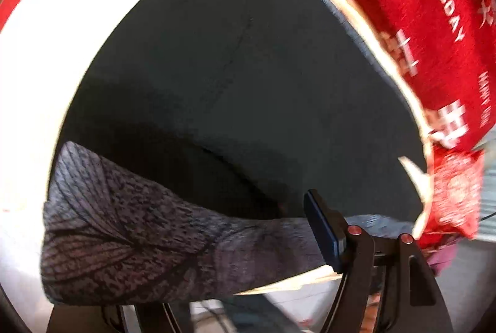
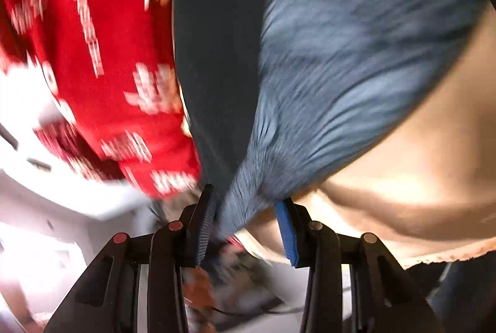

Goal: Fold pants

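Right gripper: blue pads apart, with a bunched corner of the pants hanging down between them. The fabric touches the left pad; contact with the right pad is unclear (motion blur), so whether this is a real pinch I cannot tell.

Left gripper: only one blue pad shows plainly. Grey knit waistband runs across the view to that pad and appears to pass between the fingers, likely clamped.

Pants: broad dark panel spread flat on the pale surface, ribbed edge along its far side.

Red printed cloth lies just beside that far edge. Open pale surface to the left of the panel.
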`<state>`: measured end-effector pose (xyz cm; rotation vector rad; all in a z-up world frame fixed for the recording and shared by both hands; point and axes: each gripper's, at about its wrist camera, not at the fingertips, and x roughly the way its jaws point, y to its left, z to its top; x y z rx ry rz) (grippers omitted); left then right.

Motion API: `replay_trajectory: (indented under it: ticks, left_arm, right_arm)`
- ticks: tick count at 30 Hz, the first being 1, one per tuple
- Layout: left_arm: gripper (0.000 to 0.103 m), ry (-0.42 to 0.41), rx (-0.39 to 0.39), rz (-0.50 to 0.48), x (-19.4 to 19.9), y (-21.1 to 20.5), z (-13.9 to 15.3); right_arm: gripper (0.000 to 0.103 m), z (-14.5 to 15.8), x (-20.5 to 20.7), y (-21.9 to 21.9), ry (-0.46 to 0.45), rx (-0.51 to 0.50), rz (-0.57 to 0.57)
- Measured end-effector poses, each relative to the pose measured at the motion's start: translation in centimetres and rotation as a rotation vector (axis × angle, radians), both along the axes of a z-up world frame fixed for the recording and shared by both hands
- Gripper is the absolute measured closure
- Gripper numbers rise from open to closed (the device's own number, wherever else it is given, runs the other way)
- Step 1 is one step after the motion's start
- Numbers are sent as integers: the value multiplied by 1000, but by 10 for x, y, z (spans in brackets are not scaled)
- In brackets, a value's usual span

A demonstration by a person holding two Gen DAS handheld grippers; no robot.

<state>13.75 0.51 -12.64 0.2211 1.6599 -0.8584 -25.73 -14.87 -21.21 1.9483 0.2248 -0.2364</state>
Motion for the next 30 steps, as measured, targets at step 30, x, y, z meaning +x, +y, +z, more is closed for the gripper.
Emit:
replay_trajectory:
  ticks: [30]
  left_arm:
    - [75,-225,6,112,128,-216,-4]
  right_arm:
    - [96,90,203,-310,234,-397,551]
